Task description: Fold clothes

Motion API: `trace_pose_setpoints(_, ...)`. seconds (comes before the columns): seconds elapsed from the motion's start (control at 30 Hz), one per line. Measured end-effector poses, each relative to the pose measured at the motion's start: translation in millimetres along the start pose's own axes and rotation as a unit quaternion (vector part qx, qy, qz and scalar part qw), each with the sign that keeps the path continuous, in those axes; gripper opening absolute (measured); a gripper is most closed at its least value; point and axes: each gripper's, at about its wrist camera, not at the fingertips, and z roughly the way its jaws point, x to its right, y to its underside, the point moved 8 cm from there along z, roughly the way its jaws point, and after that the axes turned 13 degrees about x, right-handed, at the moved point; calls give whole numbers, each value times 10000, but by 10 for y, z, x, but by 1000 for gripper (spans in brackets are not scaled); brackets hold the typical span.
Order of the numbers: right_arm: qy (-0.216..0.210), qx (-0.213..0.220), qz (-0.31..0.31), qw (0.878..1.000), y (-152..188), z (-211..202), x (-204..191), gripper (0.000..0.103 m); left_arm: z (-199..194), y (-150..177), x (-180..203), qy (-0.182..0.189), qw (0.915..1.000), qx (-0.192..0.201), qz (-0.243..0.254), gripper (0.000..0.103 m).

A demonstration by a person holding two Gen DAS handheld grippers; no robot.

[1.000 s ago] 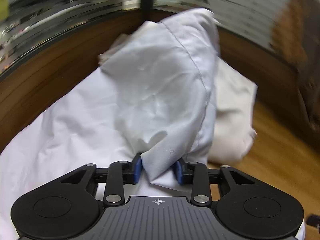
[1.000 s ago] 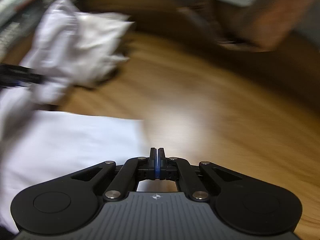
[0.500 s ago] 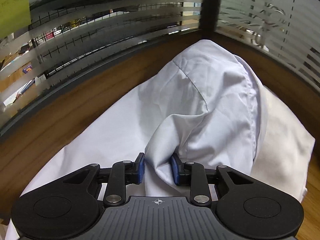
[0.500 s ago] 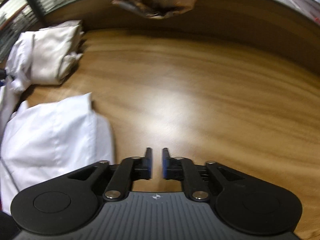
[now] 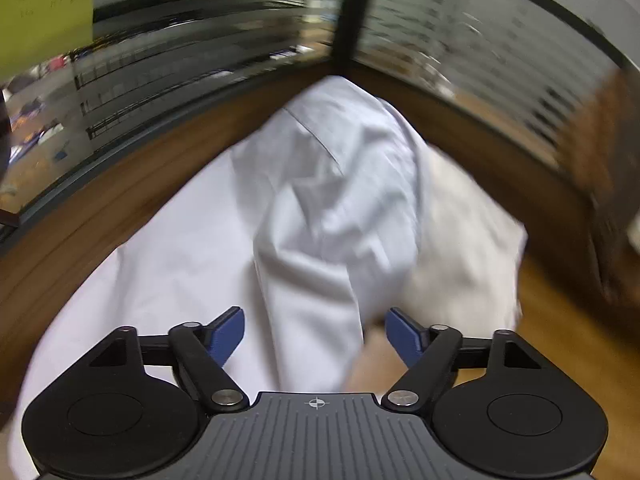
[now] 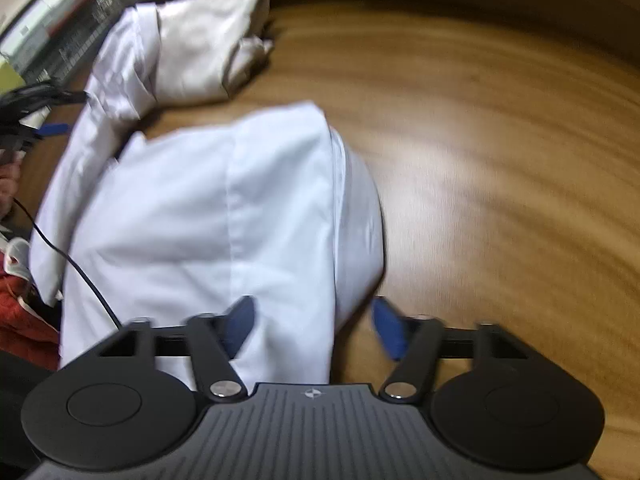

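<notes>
Black ribbed left gripper (image 5: 315, 330) and right gripper (image 6: 314, 326), blue pads, silver screws, crosshair mark.

Left gripper (image 5: 315, 334): pitched steeply downward, jaws opening, blue pads (image 5: 228, 334) wide apart; a fold of white shirt (image 5: 320, 208) lies between them, touching neither pad. Right gripper (image 6: 314, 328): pitched steeply downward, jaws opening, pads apart, the shirt's folded edge between them, unpressed.

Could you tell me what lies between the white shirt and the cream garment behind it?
In the right wrist view, a bare strip of wooden table separates the white shirt from the cream garment.
</notes>
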Motion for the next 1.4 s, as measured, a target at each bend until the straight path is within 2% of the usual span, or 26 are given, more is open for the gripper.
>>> trace_pose_setpoints(0.03,51,-57,3,10000,45,10,-2,26,-61,69,19,63,9998,-47,182,83)
trace_pose_setpoints(0.1,161,-13,10,9999,81,-4,-6,16,-173,215,54,209,9982,-157,536,84)
trace_pose_setpoints(0.2,404,245,-55,9989,27,-64,13,4,-279,443,89,357,9959,-365,741,85)
trace_pose_setpoints(0.3,775,432,-181,9959,-34,-158,94,0,-313,625,147,504,9937,-558,833,85)
trace_pose_setpoints(0.37,1278,495,-361,9899,-64,-243,255,0,-319,690,236,730,9904,-636,990,85)
trace_pose_setpoints(0.53,1412,483,93,9888,-38,-518,709,0,-289,745,471,1150,9820,-686,1331,85)
trace_pose_setpoints(0.63,1426,523,309,9879,-11,-683,927,5,-259,834,721,1662,9723,-929,1356,85)
trace_pose_setpoints(0.7,1446,548,496,9867,13,-752,1032,22,-292,932,894,2028,9622,-1133,1425,87)
trace_pose_setpoints(0.73,1475,563,564,9859,28,-768,1058,28,-314,982,977,2207,9564,-1236,1461,88)
trace_pose_setpoints(0.77,1495,580,623,9851,42,-784,1078,39,-358,1034,1025,2317,9521,-1272,1539,91)
trace_pose_setpoints(0.83,1479,623,672,9847,61,-808,1065,50,-458,1125,1049,2430,9467,-1263,1696,96)
trace_pose_setpoints(0.9,1463,654,728,9844,74,-817,1023,77,-538,1202,979,2426,9454,-1254,1777,101)
trace_pose_setpoints(0.97,1419,699,782,9843,79,-808,958,82,-584,1291,835,2289,9470,-1374,1785,101)
trace_pose_setpoints(1.03,1343,649,784,9857,87,-777,892,86,-617,1363,659,2103,9529,-1473,1613,103)
trace_pose_setpoints(1.23,1128,528,740,9895,81,-647,694,90,-688,1467,297,1773,9696,-1582,592,103)
trace_pose_setpoints(1.4,994,459,608,9921,64,-558,540,90,-598,1584,252,1584,9724,-1709,-66,102)
